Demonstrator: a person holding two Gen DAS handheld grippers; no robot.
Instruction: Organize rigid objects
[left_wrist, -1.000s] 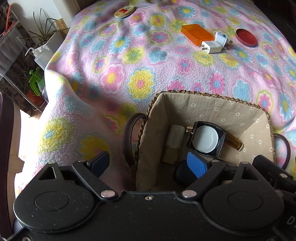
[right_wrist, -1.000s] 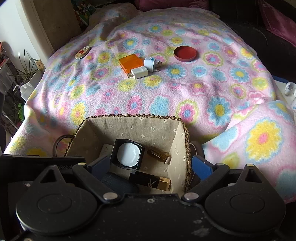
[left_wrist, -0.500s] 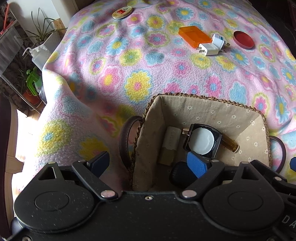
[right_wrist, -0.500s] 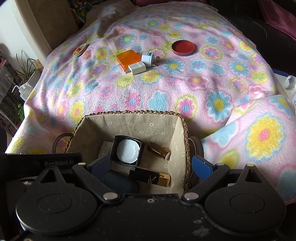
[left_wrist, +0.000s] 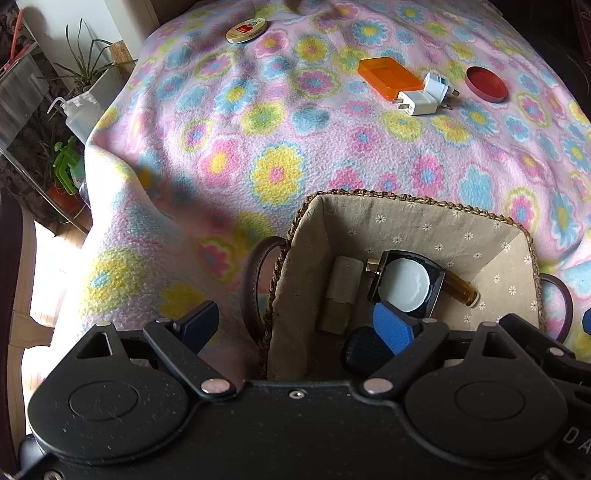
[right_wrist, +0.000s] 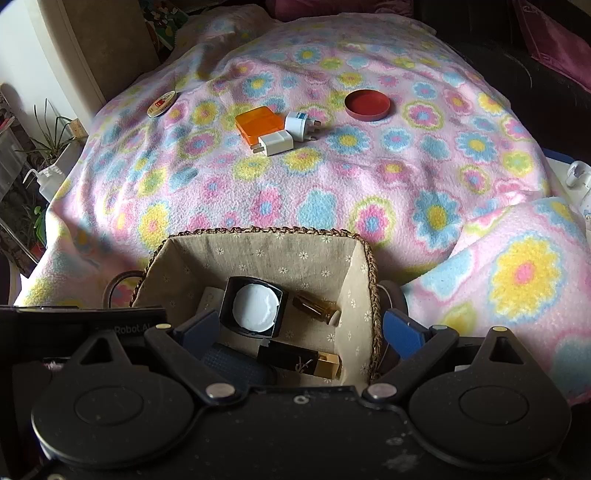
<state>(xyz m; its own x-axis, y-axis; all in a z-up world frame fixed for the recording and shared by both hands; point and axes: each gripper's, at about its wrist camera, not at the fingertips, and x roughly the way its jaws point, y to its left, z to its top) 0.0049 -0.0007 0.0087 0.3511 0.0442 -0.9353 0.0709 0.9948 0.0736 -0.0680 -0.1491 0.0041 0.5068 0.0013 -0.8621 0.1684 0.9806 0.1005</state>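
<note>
A lined wicker basket (left_wrist: 417, 221) (right_wrist: 266, 251) sits on the flowered blanket just in front of both grippers. It holds a black compact with a white disc (left_wrist: 406, 284) (right_wrist: 255, 306), an amber vial (left_wrist: 460, 290) (right_wrist: 316, 308), a black and gold lipstick (right_wrist: 303, 363), a cream tube (left_wrist: 341, 291) and a dark textured case (left_wrist: 364, 350). Farther off lie an orange box (left_wrist: 388, 75) (right_wrist: 258, 123), two white plug adapters (left_wrist: 421, 103) (right_wrist: 275, 144), a red lid (left_wrist: 485, 83) (right_wrist: 367, 104) and a round tin (left_wrist: 245, 30) (right_wrist: 161, 104). My left gripper (left_wrist: 295, 325) and right gripper (right_wrist: 303, 332) are open and empty over the basket's near edge.
The blanket (right_wrist: 406, 184) covers a bed and folds up at the right (right_wrist: 517, 266). Plants and a white bottle (left_wrist: 79, 110) stand off the bed's left edge. Dark furniture lies at the far right (right_wrist: 535, 81).
Both grippers have drawn back a little and risen, so the basket and far objects sit slightly lower and smaller in view. Nothing was picked up or released.
</note>
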